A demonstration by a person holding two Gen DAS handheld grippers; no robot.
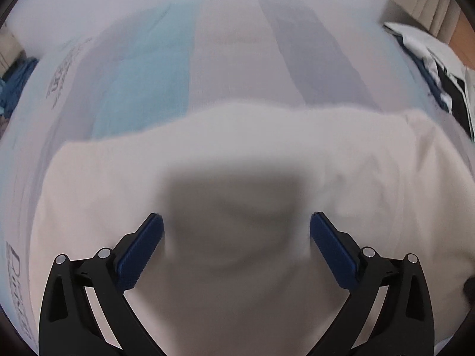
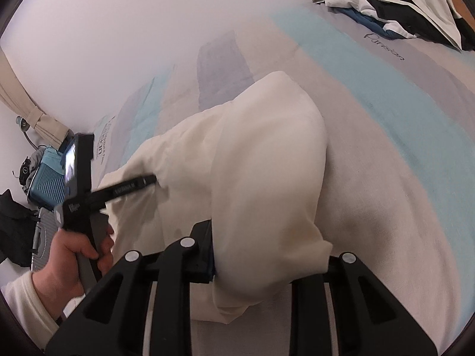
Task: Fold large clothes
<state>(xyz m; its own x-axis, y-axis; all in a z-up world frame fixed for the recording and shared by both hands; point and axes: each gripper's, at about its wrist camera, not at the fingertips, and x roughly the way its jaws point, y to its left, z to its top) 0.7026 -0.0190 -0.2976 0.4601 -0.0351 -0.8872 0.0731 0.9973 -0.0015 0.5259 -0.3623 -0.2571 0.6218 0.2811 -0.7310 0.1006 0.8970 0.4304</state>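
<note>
Left wrist view: the left gripper (image 1: 236,234) hangs wide open and empty just above the cream garment (image 1: 341,154), which lies crosswise on the striped bed (image 1: 142,74).

Right wrist view: the right gripper (image 2: 252,264) pinches the garment's near end, its length running away toward the left hand (image 2: 74,255). Folded clothes (image 2: 394,14) sit far right; a suitcase (image 2: 47,172) stands beside the bed.

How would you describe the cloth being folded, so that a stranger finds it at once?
Look at the striped bedsheet. In its middle lies a large cream cloth, one part lifted in the right tool. It is plain, unlike the black, white and blue clothes pile at the bed's far corner.
</note>
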